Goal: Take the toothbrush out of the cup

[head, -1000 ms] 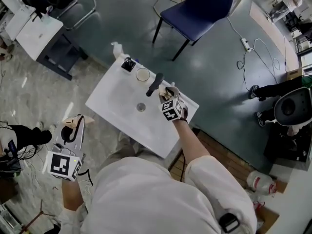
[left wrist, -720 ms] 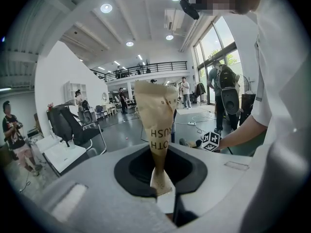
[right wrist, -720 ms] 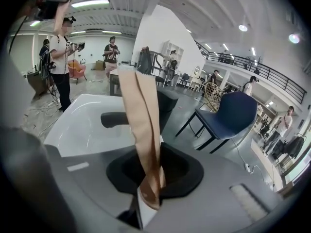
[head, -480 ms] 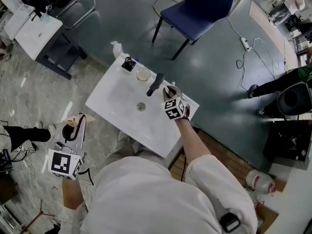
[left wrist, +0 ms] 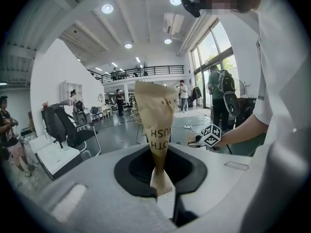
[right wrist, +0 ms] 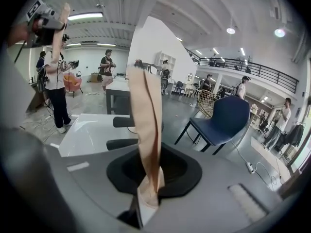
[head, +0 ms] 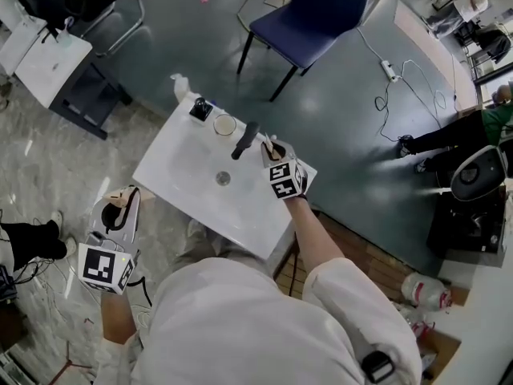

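At the right rim of the white basin (head: pixel 180 163), my right gripper (head: pixel 271 147) is shut on a tan paper-wrapped toothbrush (right wrist: pixel 148 125). The packet stands up from between its jaws (right wrist: pixel 146 200). A clear cup (head: pixel 224 124) stands behind the black faucet (head: pixel 244 139), to the left of that gripper. My left gripper (head: pixel 120 203) hangs off the basin's left side, over the floor. It is shut on a second paper toothbrush packet (left wrist: pixel 158 120) that sticks up from its jaws (left wrist: pixel 163 191).
A small black object (head: pixel 199 109) and a white bottle (head: pixel 179 84) sit at the basin's far corner, and the drain (head: pixel 223 178) is in the bowl. A blue chair (head: pixel 321 10) stands beyond. Cables and people are around the room.
My right gripper has risen a little beside the faucet with the paper packet in its jaws. The left gripper has stayed where it was.
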Demonstrator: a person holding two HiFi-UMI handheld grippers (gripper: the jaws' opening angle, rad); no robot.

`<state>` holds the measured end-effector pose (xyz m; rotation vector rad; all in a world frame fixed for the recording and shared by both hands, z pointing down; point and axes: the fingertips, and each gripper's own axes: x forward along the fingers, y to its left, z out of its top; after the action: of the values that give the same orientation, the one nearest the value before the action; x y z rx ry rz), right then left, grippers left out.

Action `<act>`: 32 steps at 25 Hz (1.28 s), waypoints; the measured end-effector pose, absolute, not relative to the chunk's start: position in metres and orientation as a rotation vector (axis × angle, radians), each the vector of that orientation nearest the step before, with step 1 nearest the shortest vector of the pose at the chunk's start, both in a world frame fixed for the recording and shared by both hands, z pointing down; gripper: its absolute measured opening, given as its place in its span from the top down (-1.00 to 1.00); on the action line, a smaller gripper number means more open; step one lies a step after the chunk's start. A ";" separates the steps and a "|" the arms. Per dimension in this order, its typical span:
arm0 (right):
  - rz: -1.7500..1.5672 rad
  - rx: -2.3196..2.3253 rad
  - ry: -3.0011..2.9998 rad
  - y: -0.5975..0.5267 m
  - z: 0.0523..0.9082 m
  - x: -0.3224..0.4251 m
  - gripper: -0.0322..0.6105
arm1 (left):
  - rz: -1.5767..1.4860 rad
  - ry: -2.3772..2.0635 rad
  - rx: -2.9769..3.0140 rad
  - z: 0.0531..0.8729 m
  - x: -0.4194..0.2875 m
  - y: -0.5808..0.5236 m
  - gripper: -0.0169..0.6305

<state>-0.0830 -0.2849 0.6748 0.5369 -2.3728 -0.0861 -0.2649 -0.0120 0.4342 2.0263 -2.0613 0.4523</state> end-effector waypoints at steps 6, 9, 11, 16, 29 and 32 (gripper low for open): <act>-0.082 0.574 -2.434 -0.284 0.635 -0.077 0.76 | 0.420 -2.039 2.069 0.431 -0.257 -0.020 0.85; -0.091 0.581 -2.450 -0.280 0.615 -0.074 0.76 | 0.407 -2.028 2.090 0.430 -0.254 -0.023 0.85; -0.090 0.587 -2.462 -0.277 0.602 -0.072 0.76 | 0.400 -2.018 2.103 0.428 -0.251 -0.026 0.85; -0.069 0.595 -2.502 -0.268 0.572 -0.065 0.76 | 0.372 -2.006 2.142 0.428 -0.247 -0.031 0.85; 0.014 0.620 -2.657 -0.227 0.482 -0.040 0.76 | 0.333 -1.892 2.297 0.421 -0.216 -0.065 0.85; 0.028 0.630 -2.684 -0.216 0.464 -0.031 0.76 | 0.330 -1.854 2.335 0.419 -0.206 -0.073 0.85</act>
<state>-0.0314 -0.2159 0.4638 0.6299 -2.6837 0.0281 -0.2062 -0.0728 0.4194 2.3351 -1.8535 0.3305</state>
